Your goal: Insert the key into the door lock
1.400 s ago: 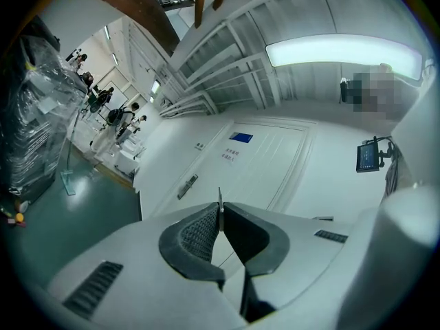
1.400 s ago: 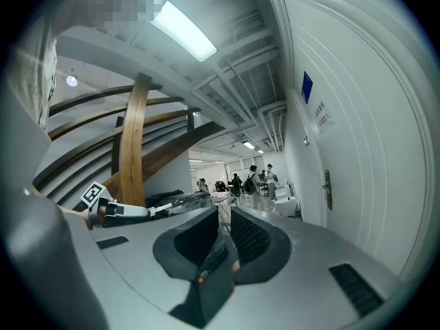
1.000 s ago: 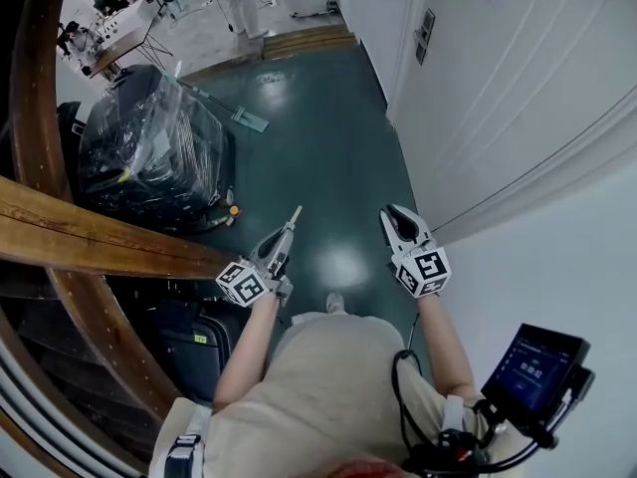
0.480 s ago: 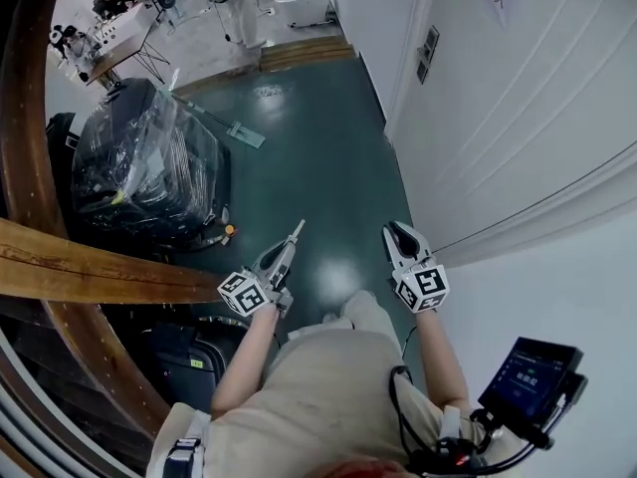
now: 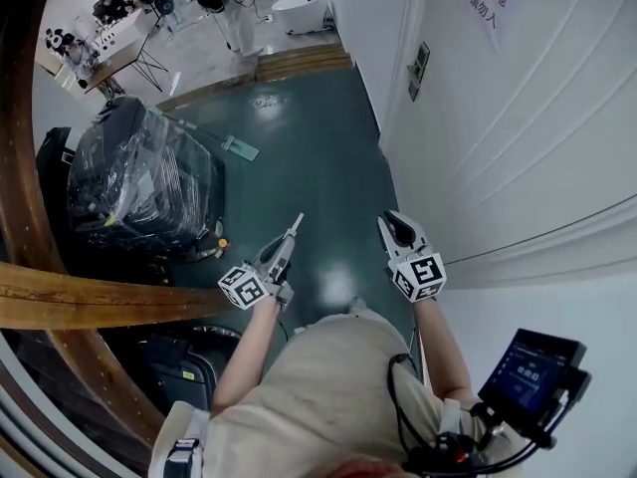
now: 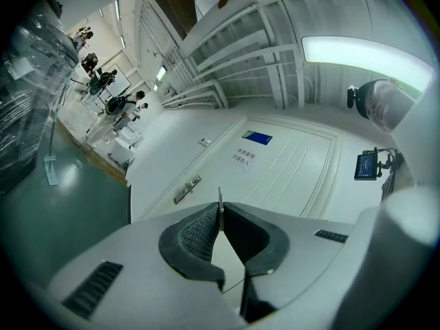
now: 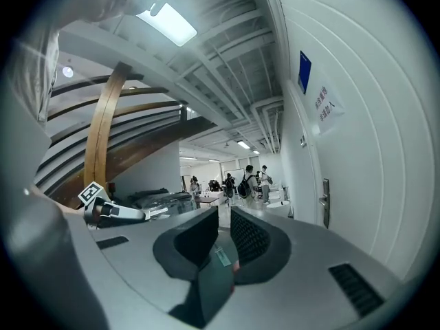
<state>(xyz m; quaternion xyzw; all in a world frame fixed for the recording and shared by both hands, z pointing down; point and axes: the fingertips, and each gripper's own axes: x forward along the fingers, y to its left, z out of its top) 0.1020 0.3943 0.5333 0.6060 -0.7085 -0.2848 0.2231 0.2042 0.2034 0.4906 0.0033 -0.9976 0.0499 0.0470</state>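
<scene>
Left gripper view, left claw (image 6: 221, 214) pinching key (image 6: 219, 197), right claw (image 7: 224, 220) parted

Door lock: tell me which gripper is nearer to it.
Right. The right gripper is beside the door, short of the door lock; the left gripper, holding the key, is farther out.

right claw (image 7: 224, 210): jaws apart, nothing between | door handle (image 7: 325, 201): on white door (image 7: 375, 163), right | left claw (image 7: 137, 215): far left
</scene>
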